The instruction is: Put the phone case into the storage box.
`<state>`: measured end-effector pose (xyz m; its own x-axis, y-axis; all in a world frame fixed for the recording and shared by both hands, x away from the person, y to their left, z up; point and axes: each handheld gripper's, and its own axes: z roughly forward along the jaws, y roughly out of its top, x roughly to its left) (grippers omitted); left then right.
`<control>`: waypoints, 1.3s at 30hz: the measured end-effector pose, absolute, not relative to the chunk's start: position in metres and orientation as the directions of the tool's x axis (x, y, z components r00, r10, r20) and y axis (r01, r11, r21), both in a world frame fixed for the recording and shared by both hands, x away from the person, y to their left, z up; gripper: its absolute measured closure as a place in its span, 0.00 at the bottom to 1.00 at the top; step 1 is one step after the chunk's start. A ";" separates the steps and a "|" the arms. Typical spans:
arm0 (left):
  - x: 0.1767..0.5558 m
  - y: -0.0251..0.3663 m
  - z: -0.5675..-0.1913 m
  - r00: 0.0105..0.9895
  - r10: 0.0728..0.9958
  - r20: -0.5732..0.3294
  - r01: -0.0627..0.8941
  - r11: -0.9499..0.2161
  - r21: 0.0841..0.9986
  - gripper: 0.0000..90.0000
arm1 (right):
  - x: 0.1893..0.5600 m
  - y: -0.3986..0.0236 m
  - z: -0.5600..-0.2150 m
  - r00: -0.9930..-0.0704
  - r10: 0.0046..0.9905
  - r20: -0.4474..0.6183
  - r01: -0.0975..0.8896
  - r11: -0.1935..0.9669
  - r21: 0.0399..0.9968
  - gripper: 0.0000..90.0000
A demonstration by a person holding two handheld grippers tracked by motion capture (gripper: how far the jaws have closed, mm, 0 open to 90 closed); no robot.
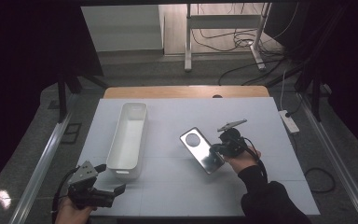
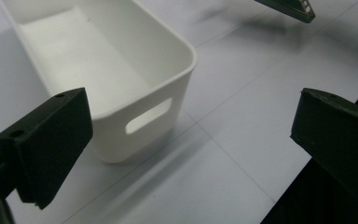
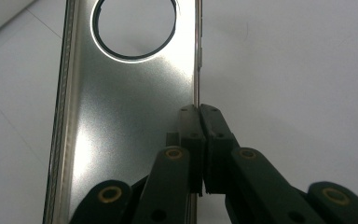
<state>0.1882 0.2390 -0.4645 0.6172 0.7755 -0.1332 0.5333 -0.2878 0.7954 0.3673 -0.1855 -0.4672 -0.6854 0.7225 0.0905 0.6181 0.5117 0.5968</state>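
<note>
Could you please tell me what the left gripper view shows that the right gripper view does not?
Left gripper view: the near end of the white bin, empty inside, with a slot handle in its end wall, seen between the left gripper jaws, which stand wide apart with nothing between them.

Right gripper view: the right gripper, its jaws shut on the long edge of the silver phone case, which has a round cutout near its far end.

Both: the white table surface beneath, with faint seam lines.
</note>
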 end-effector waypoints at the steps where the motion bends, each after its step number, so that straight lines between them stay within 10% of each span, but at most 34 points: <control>1: 0.189 0.237 -0.464 0.623 0.771 -0.131 0.528 -0.291 0.798 0.00 | 0.367 -0.186 -0.467 -0.685 0.722 0.097 0.619 0.507 0.600 0.98; 39: 0.266 0.159 -0.428 0.740 0.659 -0.138 0.419 -0.290 0.861 0.00 | 0.354 -0.200 -0.432 -0.671 0.735 0.098 0.550 0.405 0.730 0.98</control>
<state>0.2665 0.1594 -0.4277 0.7396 0.6586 -0.1384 0.4190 -0.2897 0.8605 0.3543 -0.1999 -0.4324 -0.6707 0.7352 0.0979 0.5502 0.4047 0.7304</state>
